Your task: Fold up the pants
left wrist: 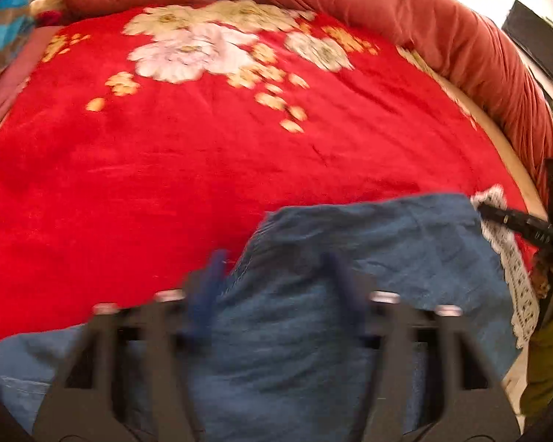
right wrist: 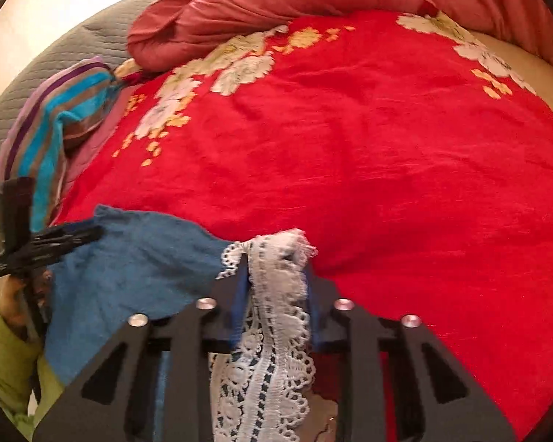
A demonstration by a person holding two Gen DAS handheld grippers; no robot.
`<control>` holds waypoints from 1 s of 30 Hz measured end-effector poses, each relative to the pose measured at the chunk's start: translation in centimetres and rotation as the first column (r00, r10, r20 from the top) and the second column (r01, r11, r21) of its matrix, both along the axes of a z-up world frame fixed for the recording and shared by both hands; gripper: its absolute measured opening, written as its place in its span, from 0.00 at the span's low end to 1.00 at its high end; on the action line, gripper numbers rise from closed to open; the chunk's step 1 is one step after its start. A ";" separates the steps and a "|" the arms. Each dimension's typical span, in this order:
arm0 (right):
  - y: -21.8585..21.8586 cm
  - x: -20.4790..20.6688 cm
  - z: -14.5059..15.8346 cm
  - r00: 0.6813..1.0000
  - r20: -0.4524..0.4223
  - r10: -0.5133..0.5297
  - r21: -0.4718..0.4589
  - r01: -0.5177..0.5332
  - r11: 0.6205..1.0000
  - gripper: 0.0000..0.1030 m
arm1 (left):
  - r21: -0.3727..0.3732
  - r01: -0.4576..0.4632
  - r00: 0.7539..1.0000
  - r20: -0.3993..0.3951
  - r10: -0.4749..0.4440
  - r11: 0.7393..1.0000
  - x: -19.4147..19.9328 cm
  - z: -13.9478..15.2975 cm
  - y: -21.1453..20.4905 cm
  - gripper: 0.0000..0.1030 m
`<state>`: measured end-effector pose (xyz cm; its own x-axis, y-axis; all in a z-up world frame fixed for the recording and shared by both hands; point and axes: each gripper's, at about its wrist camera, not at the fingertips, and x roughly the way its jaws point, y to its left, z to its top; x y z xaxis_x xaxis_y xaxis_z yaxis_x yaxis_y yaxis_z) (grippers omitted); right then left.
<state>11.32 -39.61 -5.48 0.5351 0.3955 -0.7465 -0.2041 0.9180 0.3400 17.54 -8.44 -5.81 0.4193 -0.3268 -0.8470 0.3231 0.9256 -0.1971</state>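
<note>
Denim up close in both wrist views: we see blue denim pants with a white lace hem trim (right wrist: 136,276) bunched at the near edge of a red plush blanket with white and yellow flower print (right wrist: 387,165).

Right gripper (right wrist: 276,261): blue-padded fingers (right wrist: 242,280) pinched nearly closed on the lace trim (right wrist: 276,294), which runs up between them and flops over the tips. In the left view the same gripper's dark tip sits on the lace corner at the pants' right edge.

Left gripper (left wrist: 272,280): own view is motion-blurred, blue fingers (left wrist: 206,287) look spread over the denim, so we can't tell the gap there. From the right wrist view its black tips read closed together at the pants' far-left corner (right wrist: 73,235), touching the cloth; we read it as gripping that corner. A hand in a green sleeve (right wrist: 3,350) holds it.

Further back: striped blue, purple and brown cloth (right wrist: 51,136) at left, grey quilted mattress edge (right wrist: 55,62), and a rolled salmon-red quilt (left wrist: 387,3) along the far side.
</note>
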 end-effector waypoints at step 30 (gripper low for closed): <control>-3.0 -11.3 4.6 0.991 0.079 -0.104 0.001 0.104 0.995 0.44 | 0.032 -0.095 0.966 0.244 0.085 0.995 -10.9 5.9 6.3 0.56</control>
